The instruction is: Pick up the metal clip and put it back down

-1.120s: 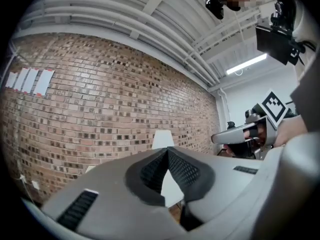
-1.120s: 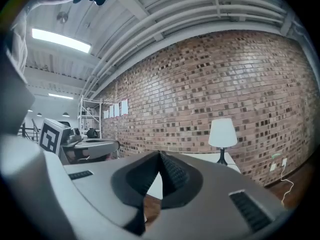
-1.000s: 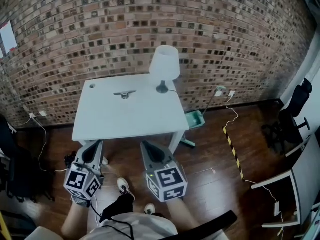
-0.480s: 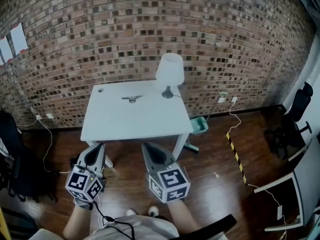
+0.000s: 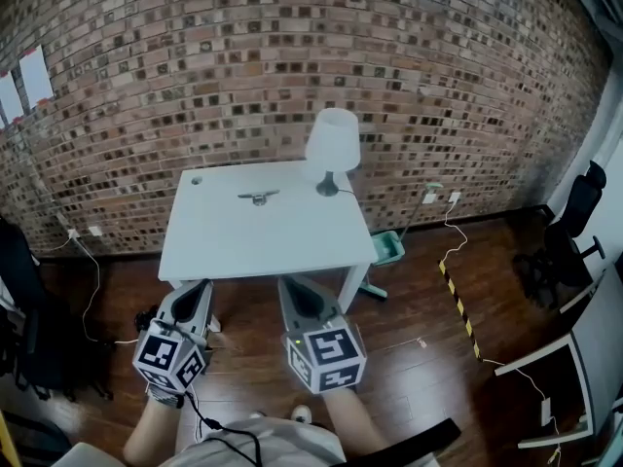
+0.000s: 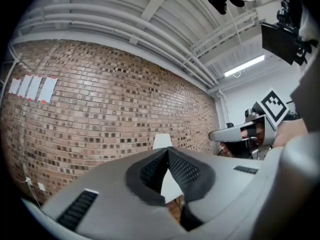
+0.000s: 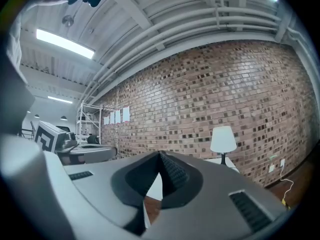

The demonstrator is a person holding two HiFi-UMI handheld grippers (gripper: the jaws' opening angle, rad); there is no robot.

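1. Seen from above, a white surface (image 5: 263, 246) stands against a red-brown brick wall (image 5: 292, 56) on a dark wooden floor (image 5: 428, 358).
2. The metal clip (image 5: 259, 197) lies flat on the surface, close to its far edge and a little left of centre. Nothing touches it.
3. A white lamp (image 5: 332, 144) with a dark base stands at the far right corner of the surface, to the right of the clip and apart from it.
4. The left hand-held gripper (image 5: 201, 286) is held low in front of the person, just short of the near edge of the surface. It points toward the surface and is well apart from the clip.
5. In the left gripper view, its jaws are together, tips meeting (image 6: 167, 149), with nothing caught between them.
6. The right hand-held gripper (image 5: 291, 282) is held beside the left one, also short of the near edge and pointing the same way.
7. In the right gripper view, its jaws are likewise closed, tips meeting (image 7: 160, 154), and they grip nothing. The lamp shows beyond them to the right.
8. A teal bin (image 5: 386, 247) sits on the floor by the right leg of the surface.
9. A strip of yellow and black tape (image 5: 456, 298) runs along the floor to the right.
10. A black office chair (image 5: 569, 227) stands at the far right.
11. Sheets of paper (image 5: 37, 74) hang on the wall at the left.
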